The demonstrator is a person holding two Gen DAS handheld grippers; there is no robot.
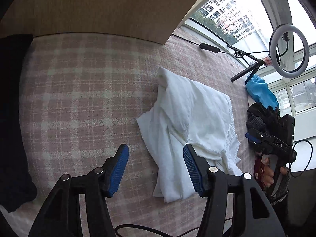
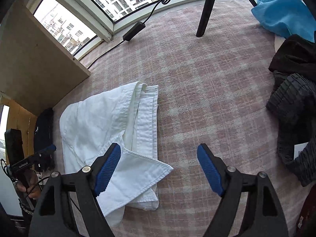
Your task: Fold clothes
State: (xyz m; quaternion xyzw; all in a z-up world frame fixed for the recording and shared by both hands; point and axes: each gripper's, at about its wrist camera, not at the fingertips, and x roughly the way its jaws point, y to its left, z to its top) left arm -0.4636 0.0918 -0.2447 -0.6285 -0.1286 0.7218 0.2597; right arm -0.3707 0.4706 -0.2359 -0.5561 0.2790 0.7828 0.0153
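Note:
A white garment [image 1: 189, 122] lies folded into a loose bundle on the pink plaid blanket [image 1: 79, 98]. My left gripper [image 1: 155, 152] hangs open above the bundle's near left edge, its right finger over the cloth and nothing pinched. In the right wrist view the same white garment [image 2: 110, 122] lies at the left, a pointed flap spread toward me. My right gripper [image 2: 159, 150] is open, its left finger over that flap, its right over bare blanket [image 2: 197, 79]. Each gripper shows in the other's view, held by a hand: the right gripper [image 1: 272, 144] and the left gripper [image 2: 33, 160].
A blue cloth [image 2: 284, 15] and a pile of dark clothes [image 2: 296, 118] lie at the right. A ring light [image 1: 289, 51] on a tripod and its cable switch [image 2: 134, 31] stand by the window. A wooden board [image 1: 98, 6] borders the far side; a dark garment [image 1: 11, 118] lies left.

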